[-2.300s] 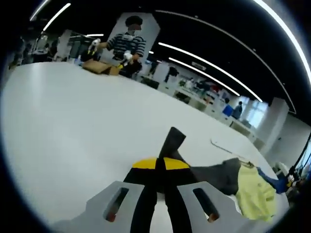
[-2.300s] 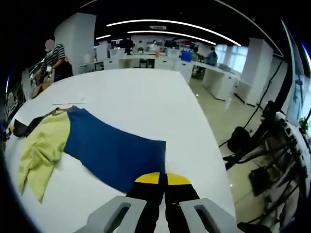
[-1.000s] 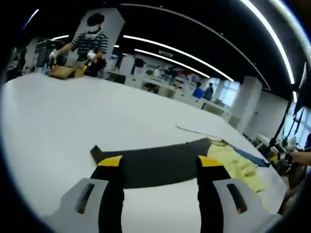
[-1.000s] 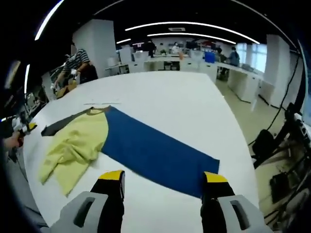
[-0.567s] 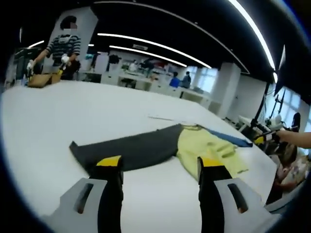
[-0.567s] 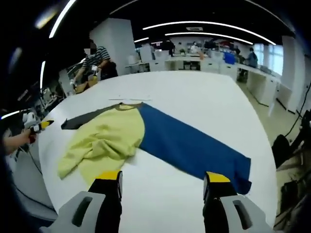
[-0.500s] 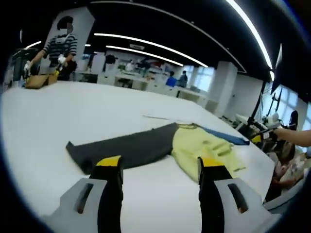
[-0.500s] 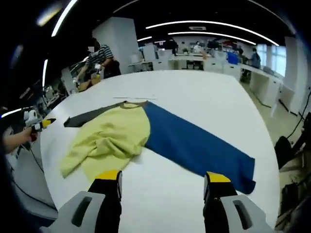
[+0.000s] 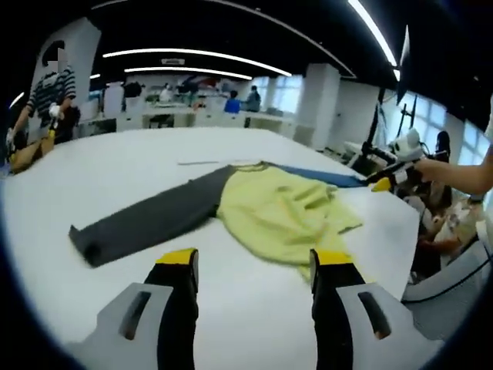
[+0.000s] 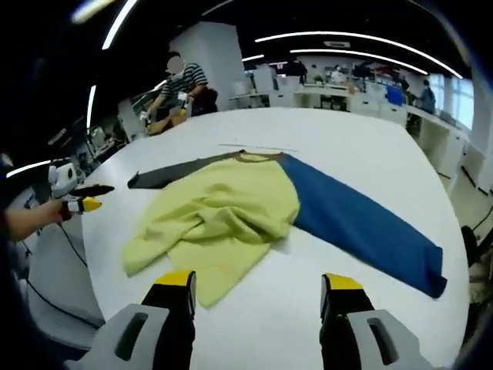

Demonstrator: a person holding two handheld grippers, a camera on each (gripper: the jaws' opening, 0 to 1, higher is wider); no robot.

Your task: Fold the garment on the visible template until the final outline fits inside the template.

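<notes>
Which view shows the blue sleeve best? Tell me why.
The right gripper view: there the blue sleeve lies flat on the white table and shows from the yellow body out to its cuff. In the left gripper view the blue sleeve is a thin strip behind the yellow body.

Open-plan office: desk rows [image 10: 339, 96], strip lights [image 9: 185, 54].

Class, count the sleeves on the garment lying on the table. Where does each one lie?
2. The grey sleeve stretches toward the far side; the blue sleeve runs toward the right. Both lie flat, beside the yellow body.
</notes>
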